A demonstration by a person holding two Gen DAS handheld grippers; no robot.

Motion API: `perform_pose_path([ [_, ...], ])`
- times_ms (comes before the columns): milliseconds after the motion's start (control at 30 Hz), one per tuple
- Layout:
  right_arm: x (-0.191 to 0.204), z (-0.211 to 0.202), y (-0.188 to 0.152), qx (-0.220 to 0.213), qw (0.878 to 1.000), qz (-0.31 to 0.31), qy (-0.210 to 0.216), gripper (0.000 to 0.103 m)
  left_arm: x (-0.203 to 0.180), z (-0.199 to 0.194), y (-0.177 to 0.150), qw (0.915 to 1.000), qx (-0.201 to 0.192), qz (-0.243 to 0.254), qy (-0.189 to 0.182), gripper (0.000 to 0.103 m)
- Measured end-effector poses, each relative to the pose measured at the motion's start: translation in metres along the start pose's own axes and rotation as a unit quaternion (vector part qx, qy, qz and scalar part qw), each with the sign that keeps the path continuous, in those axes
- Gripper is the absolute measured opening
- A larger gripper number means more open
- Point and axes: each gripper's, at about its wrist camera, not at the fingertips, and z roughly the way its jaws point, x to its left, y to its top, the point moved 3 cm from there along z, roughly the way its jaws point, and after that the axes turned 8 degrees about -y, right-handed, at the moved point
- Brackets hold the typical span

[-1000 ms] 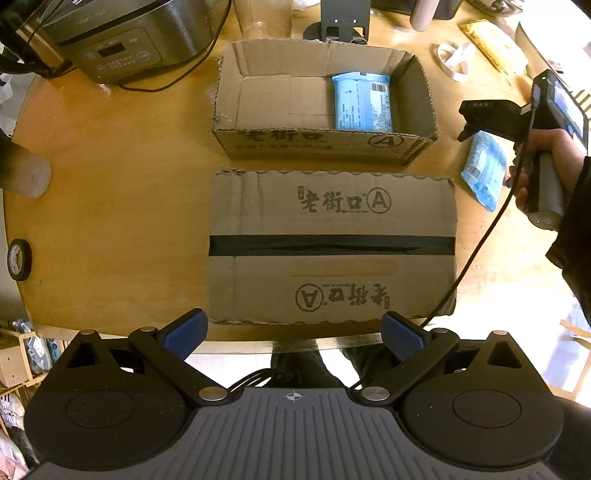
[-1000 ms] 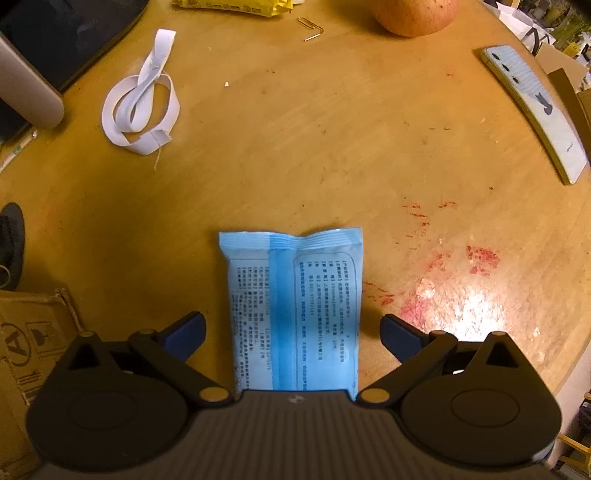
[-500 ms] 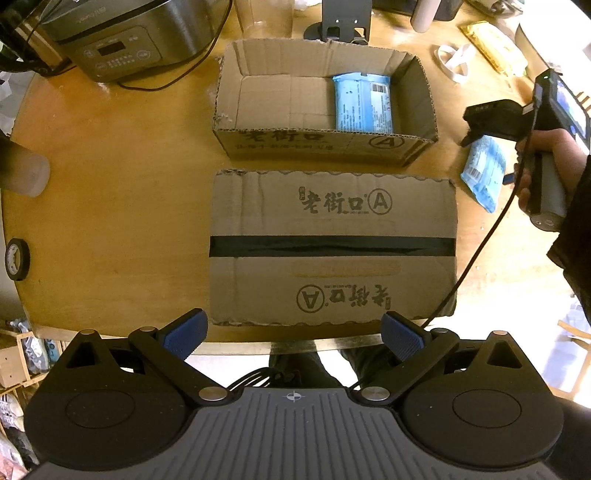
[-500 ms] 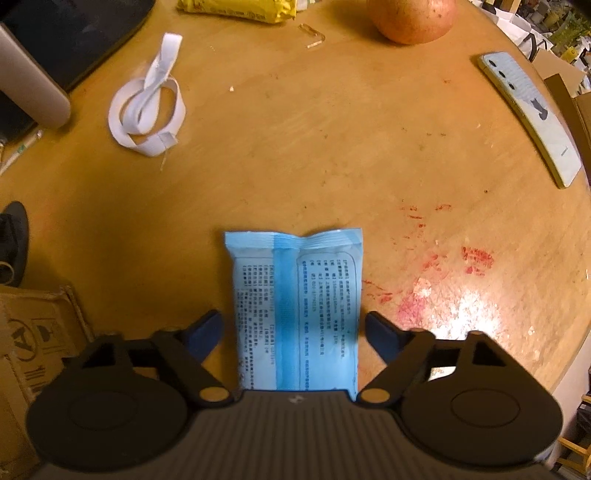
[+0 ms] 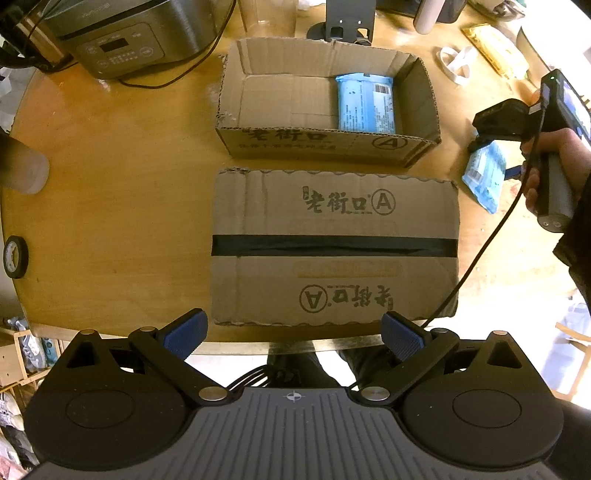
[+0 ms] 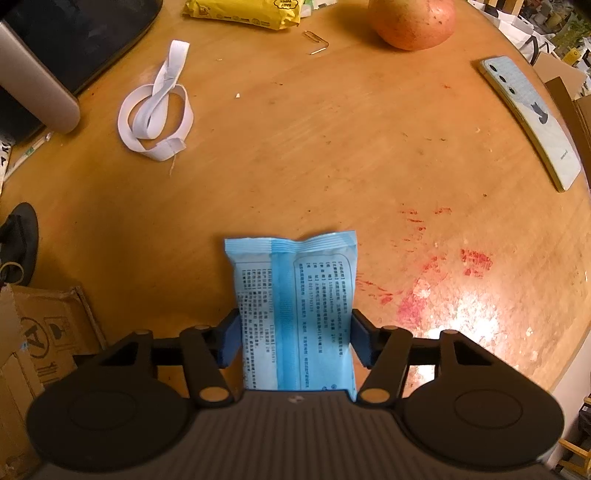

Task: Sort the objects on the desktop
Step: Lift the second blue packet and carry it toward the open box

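Two wrist views over a round wooden counter. The right hand-held gripper has its blue pads against both long sides of a light-blue wipes packet, closed on it about mid-length; the packet lies flat on the counter w/ printed text facing up and a raised back seam running lengthwise. Whether it's lifted clear yet is hard to say from this angle.

The left hand-held gripper hangs wide open at the near counter edge, holding nothing, just in front of a taped-shut cardboard box. Behind that sits an open cardboard box w/ a matching blue packet already inside, probably the sorting destination.

Handling, as a guess: packet looks light, soft, squashy, w/ slick plastic film. A side pinch at mid-body seems sound; the crimped end would flop. Firm but gentle squeeze, since film may slip or buckle.

Also nearby, apart from the packet: a white ribbon loop, a yellow snack pack, a round fruit, a phone.
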Motion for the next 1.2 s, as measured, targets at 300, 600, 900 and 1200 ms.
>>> perform_pose_path([
  [300, -0.003, -0.014, 0.004, 0.001, 1.000, -0.005, 0.005, 0.058, 0.003, -0.001, -0.001, 1.0000, -0.003, -0.003, -0.002, 0.103],
  [600, -0.010, -0.057, -0.003, -0.003, 0.999, -0.024, 0.022, 0.058, 0.004, -0.002, -0.003, 1.0000, -0.006, 0.000, -0.006, 0.103],
  [900, -0.019, -0.084, 0.015, -0.009, 0.998, -0.039, 0.040, 0.058, 0.005, -0.004, -0.003, 0.9999, -0.010, 0.001, -0.009, 0.103],
  [1200, -0.021, -0.103, 0.021, -0.016, 0.997, -0.056, 0.049, 0.058, 0.005, -0.006, -0.003, 0.9998, -0.013, 0.005, -0.014, 0.103],
])
